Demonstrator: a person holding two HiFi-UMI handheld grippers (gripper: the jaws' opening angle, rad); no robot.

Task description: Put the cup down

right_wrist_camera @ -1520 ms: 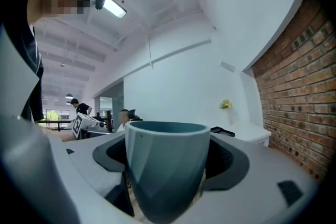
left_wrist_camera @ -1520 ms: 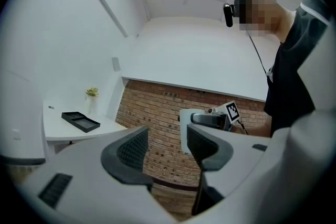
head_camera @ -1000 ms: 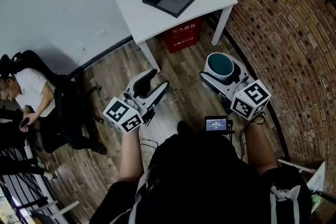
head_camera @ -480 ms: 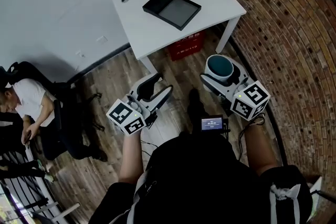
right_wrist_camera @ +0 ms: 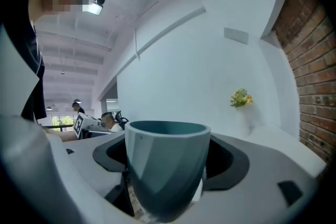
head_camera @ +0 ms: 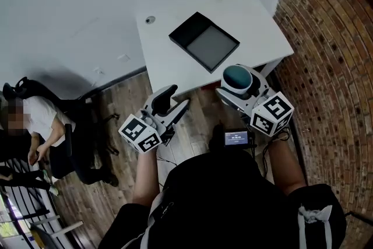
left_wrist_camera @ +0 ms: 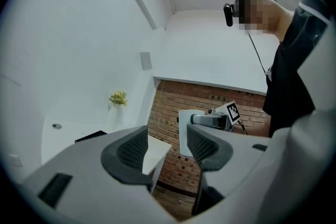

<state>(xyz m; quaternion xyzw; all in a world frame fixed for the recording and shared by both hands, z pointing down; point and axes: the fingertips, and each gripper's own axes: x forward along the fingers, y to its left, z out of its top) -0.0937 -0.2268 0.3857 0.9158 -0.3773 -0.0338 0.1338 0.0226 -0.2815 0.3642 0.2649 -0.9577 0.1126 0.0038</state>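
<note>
Cup (head_camera: pixel 238 77) in right claw (head_camera: pixel 240 86) at table's (head_camera: pixel 169 61) near edge, beside tray (head_camera: pixel 204 41)

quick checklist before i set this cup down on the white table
1. cup upright between the right gripper jaws: ok
2. left gripper open and empty: ok
3. bare table surface free beside the black tray: ok
4. cup fully over the table: cannot tell, in the head view it shows at the front edge
5. cup base higher than the tabletop: cannot tell
</note>
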